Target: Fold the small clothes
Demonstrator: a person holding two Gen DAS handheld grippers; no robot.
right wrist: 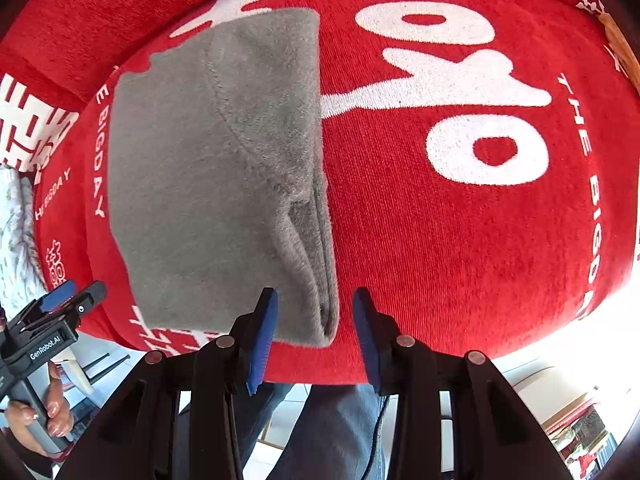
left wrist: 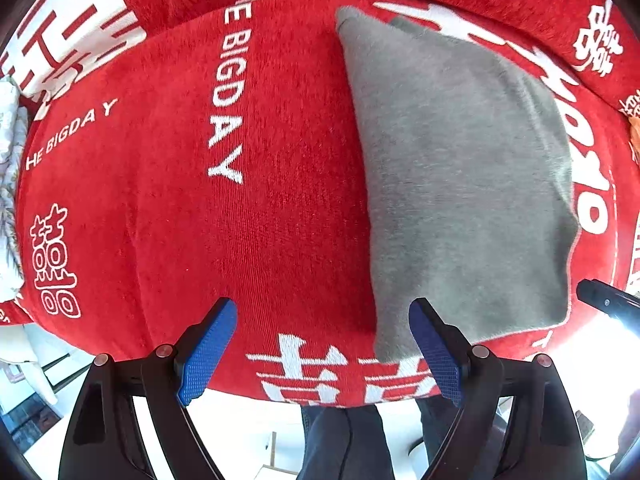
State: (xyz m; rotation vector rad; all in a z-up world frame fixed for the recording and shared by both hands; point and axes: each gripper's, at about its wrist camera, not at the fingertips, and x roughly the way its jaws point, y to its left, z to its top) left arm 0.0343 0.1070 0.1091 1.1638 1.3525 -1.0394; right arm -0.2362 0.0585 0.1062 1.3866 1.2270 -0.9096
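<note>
Folded grey fleece garment (right wrist: 216, 184) lies flat on the red woven cover w/ white lettering (right wrist: 440, 240). Left gripper (left wrist: 324, 348) wide, empty; right gripper (right wrist: 316, 332) half-open, empty, just over the near corner. Risk: blue pads snag the layered edge, fold springs apart.

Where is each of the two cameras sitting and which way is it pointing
Left wrist view: on the left gripper, looking down past its open blue fingers at the red cloth and grey garment; the person's legs show below.
Right wrist view: on the right gripper, looking steeply down at the folded garment's near corner, jaws apart around it; a hand holding the left gripper shows at lower left.
Shared: garment, red cloth, legs; each view catches the other gripper.
</note>
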